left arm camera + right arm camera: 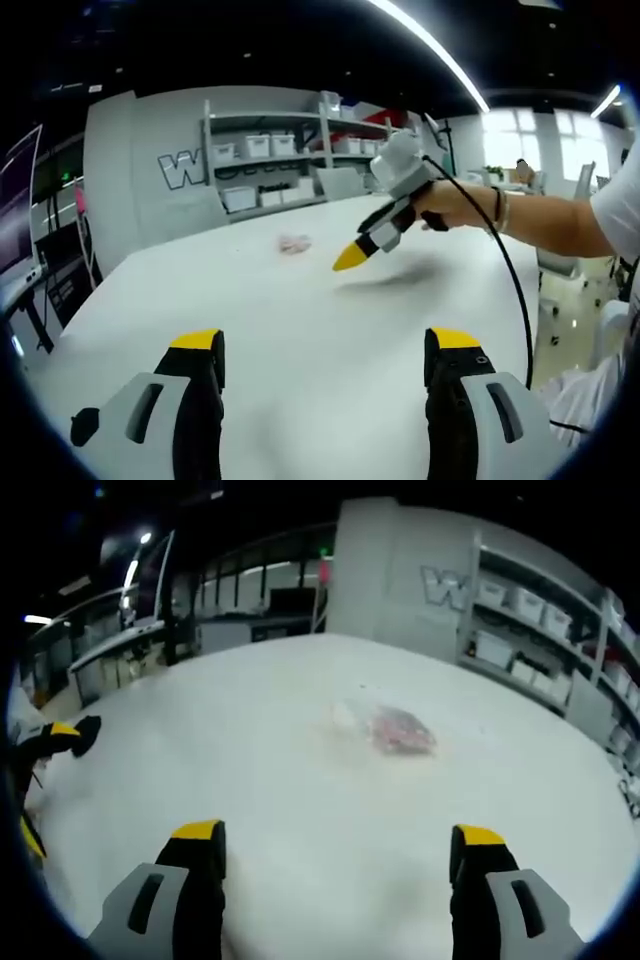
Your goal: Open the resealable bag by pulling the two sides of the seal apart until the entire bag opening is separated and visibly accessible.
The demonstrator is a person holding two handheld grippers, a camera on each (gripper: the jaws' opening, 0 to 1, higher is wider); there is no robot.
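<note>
In the left gripper view, the left gripper [327, 358] has its jaws wide apart, nothing between them. Further on the white table [250, 300] lies the resealable bag [294, 243], flat, with something pink inside. To its right, a hand [455, 205] holds the right gripper [351, 258] above the table. In the right gripper view, its jaws also stand apart and empty, and the bag lies ahead of them.

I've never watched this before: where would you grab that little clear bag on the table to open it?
Probably at the paler clear end of the bag, away from its reddish contents. It lies flat on the white table, so come from above, low and slanted. The seal itself is too blurred to make out.
</note>
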